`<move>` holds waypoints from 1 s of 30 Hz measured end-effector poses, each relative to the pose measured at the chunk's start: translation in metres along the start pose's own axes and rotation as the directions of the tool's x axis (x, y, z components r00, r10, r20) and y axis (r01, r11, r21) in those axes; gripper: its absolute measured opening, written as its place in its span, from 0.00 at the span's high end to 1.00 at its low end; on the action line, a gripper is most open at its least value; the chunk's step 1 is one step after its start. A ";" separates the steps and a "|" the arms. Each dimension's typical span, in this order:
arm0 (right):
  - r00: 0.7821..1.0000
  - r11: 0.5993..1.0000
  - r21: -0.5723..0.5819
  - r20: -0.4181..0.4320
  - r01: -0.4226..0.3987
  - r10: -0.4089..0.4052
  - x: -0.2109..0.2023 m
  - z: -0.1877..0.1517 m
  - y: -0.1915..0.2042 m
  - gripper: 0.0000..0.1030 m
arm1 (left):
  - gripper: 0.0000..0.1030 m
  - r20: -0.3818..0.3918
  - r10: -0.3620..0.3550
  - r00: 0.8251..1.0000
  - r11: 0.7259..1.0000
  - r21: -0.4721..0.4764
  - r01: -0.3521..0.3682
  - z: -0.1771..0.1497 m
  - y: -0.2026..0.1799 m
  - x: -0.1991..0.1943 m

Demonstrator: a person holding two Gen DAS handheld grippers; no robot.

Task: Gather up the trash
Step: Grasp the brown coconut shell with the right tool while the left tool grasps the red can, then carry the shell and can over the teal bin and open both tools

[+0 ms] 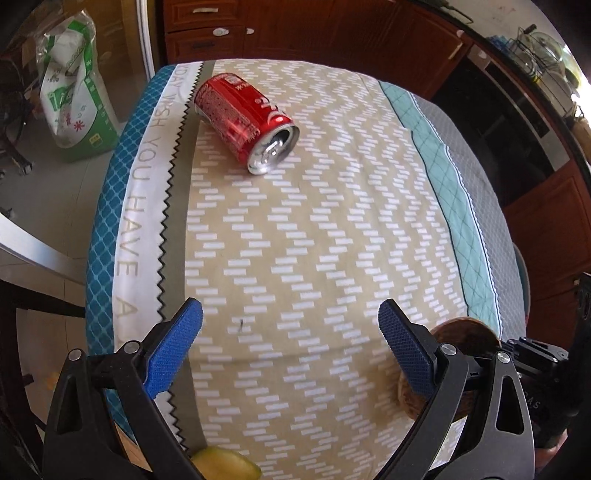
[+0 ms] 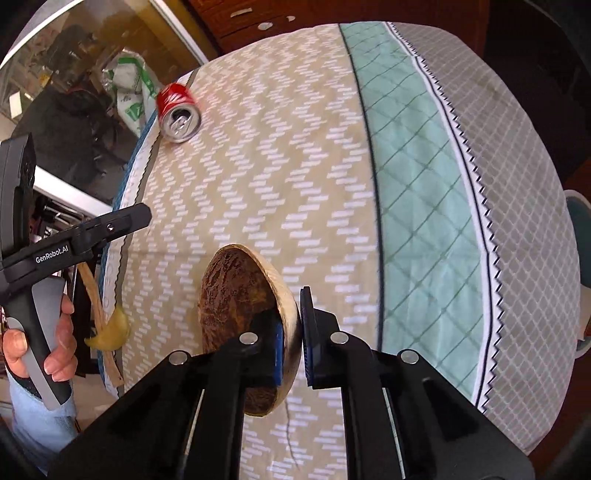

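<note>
A red soda can (image 1: 245,122) lies on its side at the far left of the patterned tablecloth (image 1: 314,221), its opened top facing me. My left gripper (image 1: 290,314) hangs open above the cloth, well short of the can, with nothing between its blue pads. In the right wrist view my right gripper (image 2: 293,332) is shut on the tan rim of a brown, rough-textured shell piece (image 2: 236,288), which stands on edge over the cloth. The can (image 2: 177,110) shows far off at the upper left. A yellow peel (image 2: 109,330) lies at the cloth's left edge.
A green and white bag (image 1: 74,92) stands on the floor left of the table. Dark wooden cabinets (image 1: 295,29) run behind it. A person's hand (image 2: 55,343) grips the left tool's handle. The cloth drops off at the left and right edges.
</note>
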State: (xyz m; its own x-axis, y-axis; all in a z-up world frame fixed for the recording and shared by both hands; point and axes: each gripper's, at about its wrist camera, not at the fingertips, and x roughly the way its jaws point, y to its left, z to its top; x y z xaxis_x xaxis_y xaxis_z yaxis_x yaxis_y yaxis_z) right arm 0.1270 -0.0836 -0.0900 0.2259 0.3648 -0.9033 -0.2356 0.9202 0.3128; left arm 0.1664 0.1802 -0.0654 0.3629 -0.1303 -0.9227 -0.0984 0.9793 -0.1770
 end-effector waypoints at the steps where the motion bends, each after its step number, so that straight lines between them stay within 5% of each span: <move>1: 1.000 1.000 0.018 0.008 0.002 -0.002 0.000 0.009 -0.005 0.92 | 0.07 0.006 0.010 1.000 1.000 -0.011 -0.010 0.011 0.001 0.002; 8: 0.999 0.997 0.079 0.046 0.009 -0.012 0.003 0.054 -0.034 0.92 | 0.07 0.032 0.094 0.995 0.983 -0.162 -0.088 0.089 0.013 0.024; 14: 0.999 0.997 0.083 0.042 -0.001 -0.002 0.011 0.066 -0.042 0.92 | 0.07 0.021 0.098 0.995 0.963 -0.255 -0.089 0.125 0.017 0.049; 17: 0.999 0.996 0.091 0.035 -0.011 0.008 0.014 0.066 -0.048 0.92 | 0.07 0.012 0.124 0.992 0.958 -0.261 -0.117 0.132 0.016 0.063; 19: 0.999 0.995 0.101 0.030 -0.023 0.020 0.015 0.067 -0.053 0.92 | 0.35 0.017 0.138 0.990 0.960 -0.247 -0.130 0.131 0.014 0.070; 21: 0.999 0.994 0.106 0.029 -0.029 0.026 0.015 0.066 -0.056 0.92 | 0.42 0.025 0.134 0.991 0.963 -0.237 -0.124 0.127 0.013 0.073; 24: 0.999 0.994 0.107 0.039 -0.038 0.034 0.011 0.064 -0.061 0.92 | 0.45 0.056 0.197 0.979 0.966 -0.183 -0.183 0.119 0.003 0.067; 30: 0.996 0.990 0.121 0.065 -0.066 0.059 0.000 0.058 -0.071 0.92 | 0.46 0.085 0.195 0.977 0.980 -0.068 -0.189 0.091 -0.033 0.051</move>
State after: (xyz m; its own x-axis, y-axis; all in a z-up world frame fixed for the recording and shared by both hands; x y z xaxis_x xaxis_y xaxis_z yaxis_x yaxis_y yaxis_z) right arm 0.1985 -0.1410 -0.0951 0.2730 0.4266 -0.8622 -0.1342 0.9044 0.4050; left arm 0.2728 0.1555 -0.0750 0.4138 0.0764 -0.9072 -0.2282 0.9734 -0.0221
